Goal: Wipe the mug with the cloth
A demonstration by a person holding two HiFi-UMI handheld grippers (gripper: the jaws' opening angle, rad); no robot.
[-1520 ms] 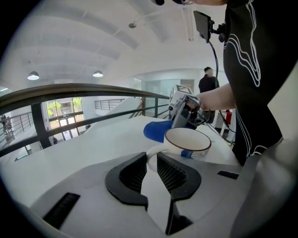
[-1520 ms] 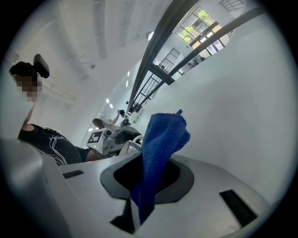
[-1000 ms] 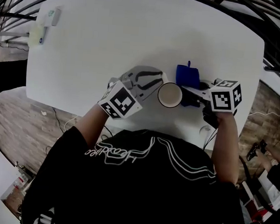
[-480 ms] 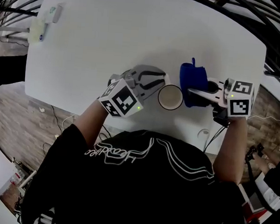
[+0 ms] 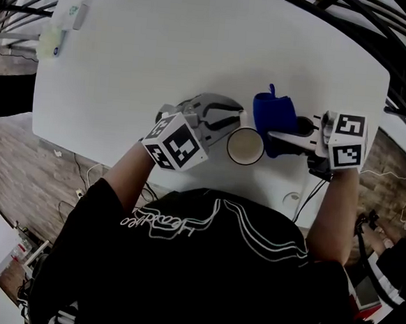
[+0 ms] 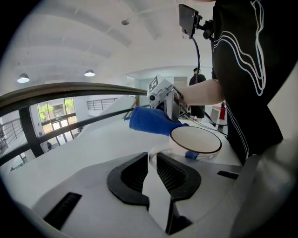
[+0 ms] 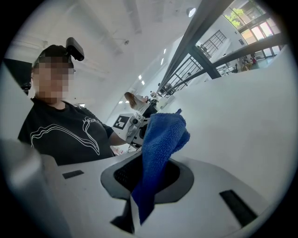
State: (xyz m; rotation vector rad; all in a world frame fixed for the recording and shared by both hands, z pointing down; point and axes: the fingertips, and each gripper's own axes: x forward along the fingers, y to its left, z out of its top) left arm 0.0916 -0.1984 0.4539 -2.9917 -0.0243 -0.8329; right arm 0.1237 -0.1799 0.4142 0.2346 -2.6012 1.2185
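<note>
A white mug (image 5: 245, 146) with a dark rim stands upright on the white table (image 5: 163, 50) near its front edge. My left gripper (image 5: 224, 121) comes in from the left. Its jaws are shut on the mug's handle (image 6: 153, 155), with the mug's body (image 6: 195, 142) just beyond the left gripper (image 6: 152, 157). My right gripper (image 5: 275, 137) reaches in from the right, shut on a blue cloth (image 5: 273, 114). The cloth (image 7: 160, 148) sticks up out of the right gripper (image 7: 149, 160) in a bunch. It hangs close beside the mug's right side; whether they touch I cannot tell.
A few small objects (image 5: 67, 25) lie at the table's far left corner. A small round fitting (image 5: 292, 197) and cables sit at the front edge by my right arm. Black railings (image 5: 382, 25) curve round the table's far side.
The right gripper swung out to the right with the cloth, then drew back a little toward the mug. The left gripper and the mug have stayed nearly where they were.
</note>
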